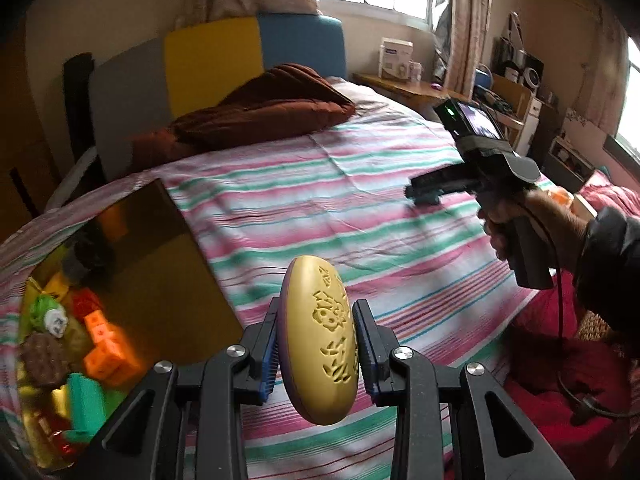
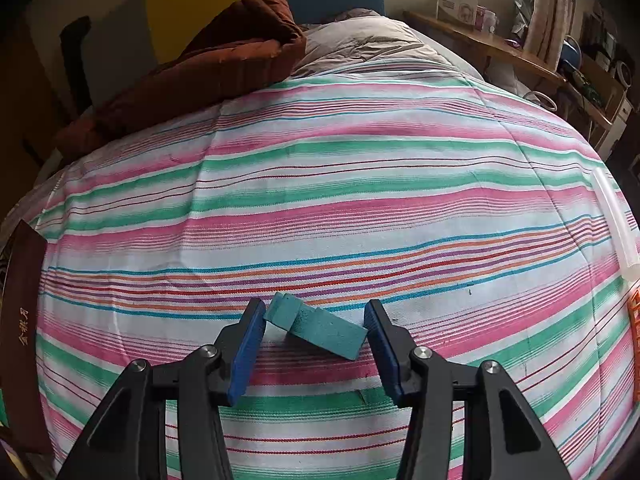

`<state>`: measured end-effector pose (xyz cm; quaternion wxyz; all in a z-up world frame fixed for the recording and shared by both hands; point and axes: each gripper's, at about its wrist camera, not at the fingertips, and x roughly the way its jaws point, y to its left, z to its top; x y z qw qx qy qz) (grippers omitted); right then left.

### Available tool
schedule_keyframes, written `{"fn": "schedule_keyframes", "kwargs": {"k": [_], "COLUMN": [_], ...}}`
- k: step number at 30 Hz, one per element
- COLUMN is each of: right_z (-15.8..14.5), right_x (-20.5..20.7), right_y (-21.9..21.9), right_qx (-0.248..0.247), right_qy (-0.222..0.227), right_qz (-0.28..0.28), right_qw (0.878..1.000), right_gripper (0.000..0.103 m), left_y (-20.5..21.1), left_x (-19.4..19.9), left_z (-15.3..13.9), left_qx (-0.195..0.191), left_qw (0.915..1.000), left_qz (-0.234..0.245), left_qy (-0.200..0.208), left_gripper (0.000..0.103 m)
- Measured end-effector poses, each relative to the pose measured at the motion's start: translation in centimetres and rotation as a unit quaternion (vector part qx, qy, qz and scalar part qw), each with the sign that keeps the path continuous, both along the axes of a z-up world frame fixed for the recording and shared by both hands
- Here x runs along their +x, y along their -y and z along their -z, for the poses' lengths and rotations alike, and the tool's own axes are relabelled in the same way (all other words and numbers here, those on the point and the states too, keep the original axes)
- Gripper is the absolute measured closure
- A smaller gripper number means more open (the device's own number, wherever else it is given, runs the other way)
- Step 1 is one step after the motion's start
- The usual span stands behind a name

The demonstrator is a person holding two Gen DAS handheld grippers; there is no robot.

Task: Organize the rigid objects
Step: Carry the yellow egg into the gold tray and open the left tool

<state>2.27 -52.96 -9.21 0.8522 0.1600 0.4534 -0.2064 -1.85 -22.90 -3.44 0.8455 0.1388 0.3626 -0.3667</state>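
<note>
Two views are showing two grips at different stages. Through the left wrist camera, the left gripper [image 1: 318,354] is clamping a yellow oval disc [image 1: 318,340] on its two broad faces, the disc standing on edge between the pads and lifted clear of the striped bedsheet [image 1: 320,208]. It is looking like hard moulded plastic, stiff and light, with raised figures on one face giving the pad some purchase; the smooth rounded rim is probably slippery, so holding across the flat faces near the middle is the sound choice. Down to the gripper's left, a box [image 1: 132,264] is lying open and holding bright toy blocks [image 1: 108,344], a likely home for the disc. Ahead and to the right, a hand [image 1: 516,228] is carrying the right gripper [image 1: 422,196], tilted down at the sheet.

Through the right wrist camera, that gripper's jaws are standing partly open around a teal block [image 2: 320,326], which is lying flat on the sheet and skewed between the pads. One corner is sitting against the left pad; the right pad is just beside the far corner, and I cannot tell whether it is touching. It is looking rigid, light and slightly rough, but gripped corner to corner it may twist; squaring the jaws to its long sides would hold better.
</note>
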Motion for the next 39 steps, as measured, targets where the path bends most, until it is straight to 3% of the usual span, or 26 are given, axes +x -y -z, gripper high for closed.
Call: {"fn": "schedule_keyframes", "kwargs": {"k": [5,12,15,24,27,33,39], "right_z": [0.0,0.0,0.0,0.4,0.4,0.4,0.4], "right_x": [0.0,0.0,0.0,0.3,0.2,0.2,0.3], "right_y": [-0.4,-0.4,-0.5,-1.0,-0.8,-0.8,-0.7], "right_qx": [-0.008,-0.013,-0.016,-0.035,-0.028,-0.030,-0.029], "right_qy": [-0.004,-0.007,-0.008,-0.028,-0.026,-0.028,-0.030], "right_qz": [-0.003,-0.006,-0.007,-0.012,-0.009,-0.010,-0.010], "right_qw": [1.000,1.000,1.000,0.999,0.999,0.999,0.999], "right_gripper": [0.052,0.052,0.052,0.053,0.053,0.053,0.053], "left_y": [-5.1,-15.6,-17.6,-15.8,-14.6,-12.6,-10.6], "left_x": [2.8,8.8,10.6,14.3,15.2,17.8,20.2], "left_z": [-1.8,-2.2,-2.1,-0.9,-0.1,1.4,3.3], "left_qx": [-0.038,-0.082,-0.091,-0.120,-0.116,-0.123,-0.102], "left_qw": [0.9971,0.9736,0.9657,0.9568,0.9563,0.9463,0.9411], "left_qz": [-0.061,-0.196,-0.223,-0.221,-0.219,-0.226,-0.236], "left_qy": [-0.027,-0.083,-0.096,-0.146,-0.155,-0.196,-0.220], "left_gripper": [0.069,0.069,0.069,0.069,0.069,0.069,0.069]}}
